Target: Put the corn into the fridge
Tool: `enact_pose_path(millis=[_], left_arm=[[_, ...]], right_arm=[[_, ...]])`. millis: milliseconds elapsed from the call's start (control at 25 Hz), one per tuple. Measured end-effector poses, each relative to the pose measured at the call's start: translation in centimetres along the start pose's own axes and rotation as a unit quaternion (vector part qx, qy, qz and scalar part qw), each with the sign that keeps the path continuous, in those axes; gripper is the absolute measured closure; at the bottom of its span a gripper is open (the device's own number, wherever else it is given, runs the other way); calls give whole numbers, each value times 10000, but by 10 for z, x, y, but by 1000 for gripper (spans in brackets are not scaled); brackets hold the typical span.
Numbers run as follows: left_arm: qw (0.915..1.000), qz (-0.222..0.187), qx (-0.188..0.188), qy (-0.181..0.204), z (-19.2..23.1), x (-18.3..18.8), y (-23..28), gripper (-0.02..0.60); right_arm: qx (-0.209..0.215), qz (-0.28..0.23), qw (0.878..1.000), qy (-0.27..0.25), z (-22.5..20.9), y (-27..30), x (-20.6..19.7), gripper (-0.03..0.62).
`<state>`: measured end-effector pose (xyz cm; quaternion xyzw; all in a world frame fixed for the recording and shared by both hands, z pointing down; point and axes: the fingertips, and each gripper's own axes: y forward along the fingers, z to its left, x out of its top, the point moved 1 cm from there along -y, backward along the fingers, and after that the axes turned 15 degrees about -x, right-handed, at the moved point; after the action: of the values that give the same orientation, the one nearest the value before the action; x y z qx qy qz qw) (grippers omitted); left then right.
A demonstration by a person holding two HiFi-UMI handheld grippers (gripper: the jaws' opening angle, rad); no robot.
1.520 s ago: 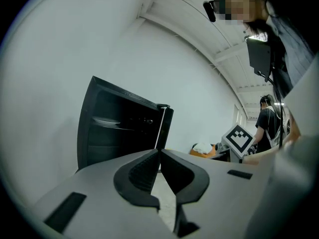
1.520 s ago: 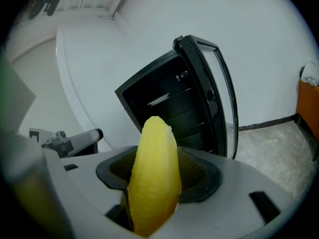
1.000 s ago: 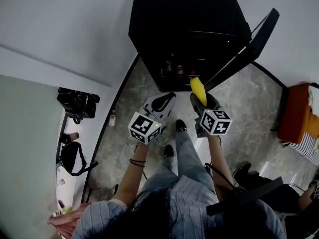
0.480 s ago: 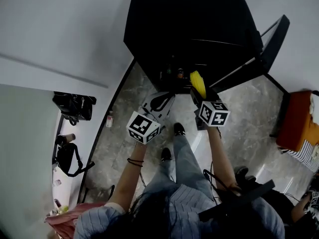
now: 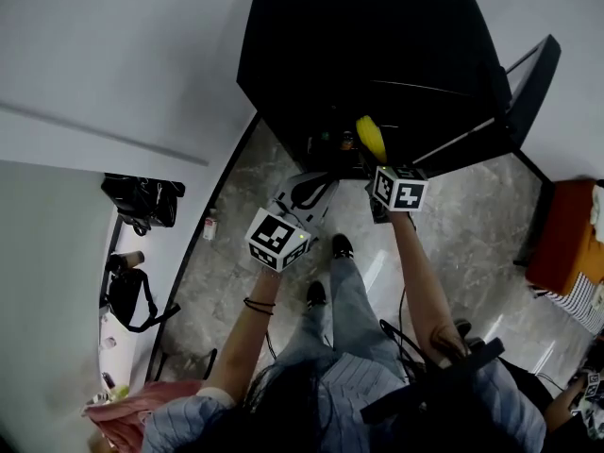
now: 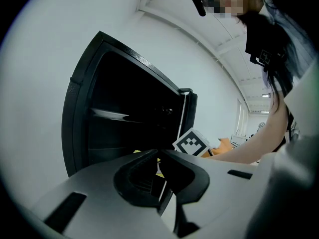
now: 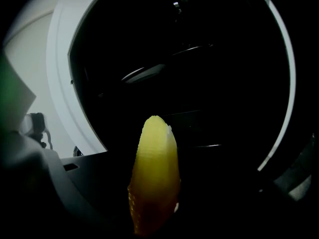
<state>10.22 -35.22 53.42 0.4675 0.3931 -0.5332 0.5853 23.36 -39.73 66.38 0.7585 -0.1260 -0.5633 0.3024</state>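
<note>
A yellow corn cob (image 5: 370,138) (image 7: 154,178) stands upright in my right gripper (image 5: 379,166), which is shut on its lower end. The cob's tip is at the mouth of the black fridge (image 5: 359,45) (image 7: 199,83), whose door (image 5: 528,74) hangs open to the right. Dark shelves show inside in the right gripper view. My left gripper (image 5: 307,192) (image 6: 158,156) hovers lower and to the left, jaws closed together with nothing in them, pointing at the fridge (image 6: 129,118). The right gripper's marker cube (image 6: 192,143) shows past its jaws.
Small bottles or cans (image 5: 346,142) sit low inside the fridge. Black bags (image 5: 142,201) lie by the wall at the left, with a small bottle (image 5: 209,225) on the marble floor. An orange seat (image 5: 562,239) stands at the right. The person's feet (image 5: 342,245) are below the grippers.
My right gripper has carried the corn forward and up, from in front of the fridge to its opening. The left gripper has stayed almost where it was.
</note>
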Motion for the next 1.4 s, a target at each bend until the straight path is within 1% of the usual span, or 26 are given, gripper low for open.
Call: enact_pose_path(millis=[240, 600, 800, 1000, 1240, 1400], left_arm=[[10000, 58, 3, -69, 3, -6, 6, 574], [9998, 189, -4, -80, 3, -13, 13, 574], [9998, 180, 62, -104, 8, -14, 9, 574], [9997, 188, 106, -144, 12, -17, 7, 574], [9995, 241, 120, -176, 12, -23, 4, 574], [9993, 247, 152, -222, 15, -27, 2, 574]], right_arm=[[-119, 131, 9997, -169, -10, 35, 10, 347], [-236, 257, 9969, -699, -14, 74, 22, 347], [-288, 325, 9933, -1070, -12, 89, 25, 347], [-306, 396, 9918, -1173, -10, 102, 26, 347], [-286, 455, 9866, -1543, -7, 111, 20, 347], [-298, 420, 9863, -1569, -7, 117, 23, 347]])
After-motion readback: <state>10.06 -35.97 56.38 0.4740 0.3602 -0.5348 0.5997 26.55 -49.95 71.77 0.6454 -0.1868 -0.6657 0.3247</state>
